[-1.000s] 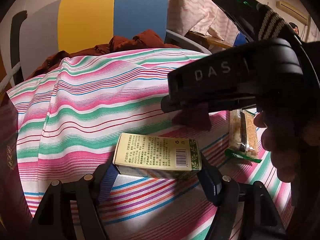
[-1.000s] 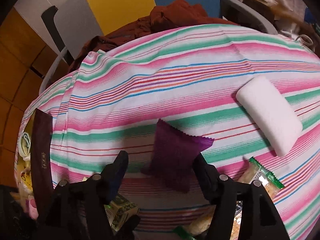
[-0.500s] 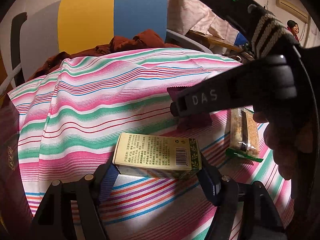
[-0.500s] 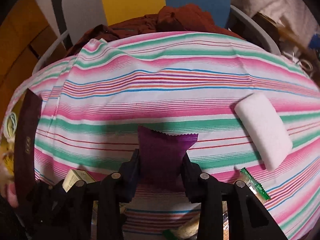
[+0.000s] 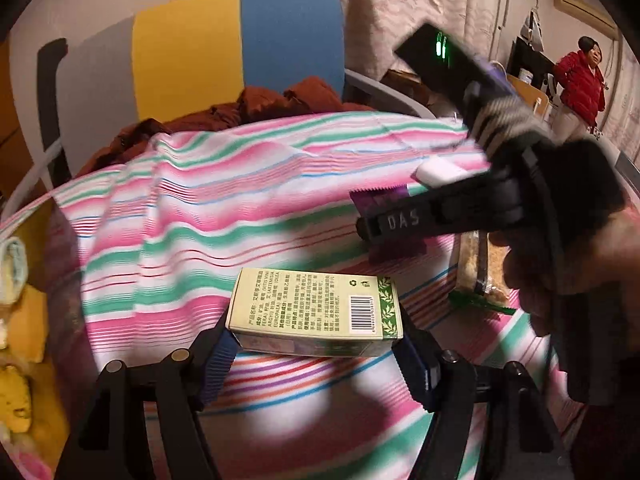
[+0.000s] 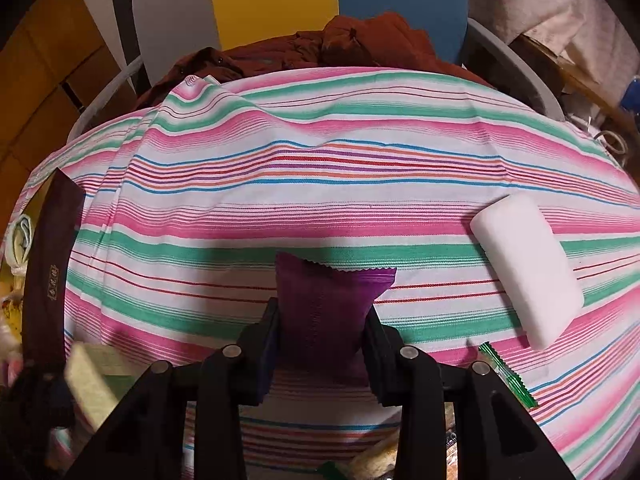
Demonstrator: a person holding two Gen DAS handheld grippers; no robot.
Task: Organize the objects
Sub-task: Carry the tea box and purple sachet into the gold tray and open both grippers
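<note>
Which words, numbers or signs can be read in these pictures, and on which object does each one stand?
"DAS": white letters on the side of the right gripper.
"(VITIS VINIFERA)", "(ARTEMISIA ARGYI)", "(OLEA EUROPAEA)": partly legible on the cream box held in the left gripper's jaws; the Chinese print is too small to read.
Barcode and recycling sign: same box; the digits are too small.
Small gold label on the dark brown box: blurred, unreadable.
</note>
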